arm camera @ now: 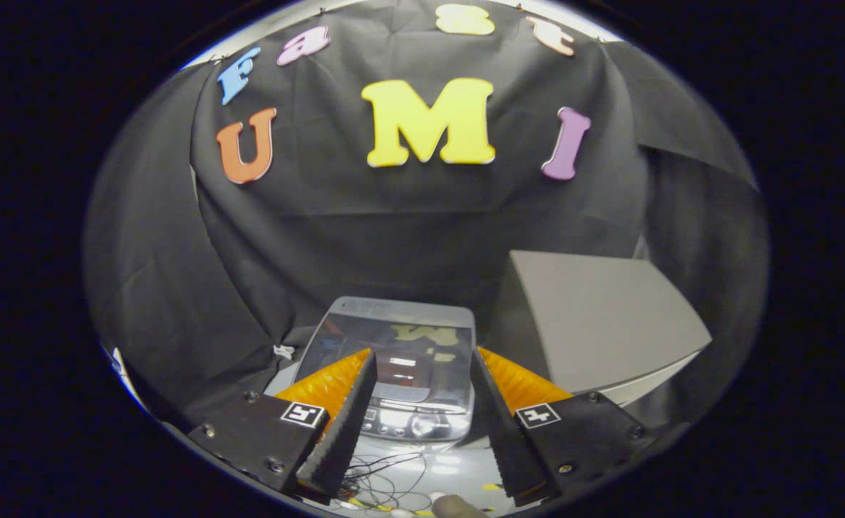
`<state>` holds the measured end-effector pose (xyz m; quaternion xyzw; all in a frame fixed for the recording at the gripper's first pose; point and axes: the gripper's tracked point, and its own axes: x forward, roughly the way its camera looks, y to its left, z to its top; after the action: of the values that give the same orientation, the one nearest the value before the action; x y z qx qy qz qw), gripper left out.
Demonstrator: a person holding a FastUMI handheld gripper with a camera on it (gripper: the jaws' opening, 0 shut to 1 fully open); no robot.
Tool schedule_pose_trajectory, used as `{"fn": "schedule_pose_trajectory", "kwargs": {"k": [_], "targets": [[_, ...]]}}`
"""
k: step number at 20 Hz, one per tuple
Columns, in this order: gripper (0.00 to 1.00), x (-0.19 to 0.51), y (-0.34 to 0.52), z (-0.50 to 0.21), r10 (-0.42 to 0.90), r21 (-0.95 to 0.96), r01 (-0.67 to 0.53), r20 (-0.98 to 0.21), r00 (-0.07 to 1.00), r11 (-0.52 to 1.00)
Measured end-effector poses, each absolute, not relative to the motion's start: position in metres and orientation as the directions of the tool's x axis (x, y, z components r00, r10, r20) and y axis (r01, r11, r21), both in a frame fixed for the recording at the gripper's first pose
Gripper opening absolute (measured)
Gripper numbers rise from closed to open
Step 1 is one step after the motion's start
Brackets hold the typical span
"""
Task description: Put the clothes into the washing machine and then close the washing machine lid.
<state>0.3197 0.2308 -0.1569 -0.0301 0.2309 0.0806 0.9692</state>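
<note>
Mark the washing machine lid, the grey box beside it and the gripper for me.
washing machine lid (401,338): gripper view, on its glossy closed top panel.
grey box (602,324): gripper view, on its flat top face.
gripper (422,360): gripper view, midway between its open fingertips.

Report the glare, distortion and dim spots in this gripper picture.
Gripper view: the washing machine lid is glossy and mirrors the booth wall, with bright glare streaks near its control panel; fisheye bending curves the grey box beside it; the booth's cloth corners fall into dim shadow; the open gripper frames the lid, its fingers sharp and close.
</note>
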Motion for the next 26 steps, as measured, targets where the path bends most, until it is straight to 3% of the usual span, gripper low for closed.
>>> {"fn": "schedule_pose_trajectory", "kwargs": {"k": [6,8,15,21,26], "targets": [[0.84,0.235,0.127,-0.058,0.087,-0.034,-0.098,-0.244,0.966,0.995],[1.0,0.206,0.094,-0.03,0.07,-0.012,-0.073,-0.183,0.981,0.997],[1.0,0.1,-0.037,0.025,0.031,0.036,-0.032,0.008,0.999,0.999],[0.99,0.028,-0.119,0.026,-0.023,0.055,0.021,0.049,0.999,0.998],[0.99,-0.006,-0.135,0.033,-0.054,0.068,0.048,0.085,0.995,0.997]]}}
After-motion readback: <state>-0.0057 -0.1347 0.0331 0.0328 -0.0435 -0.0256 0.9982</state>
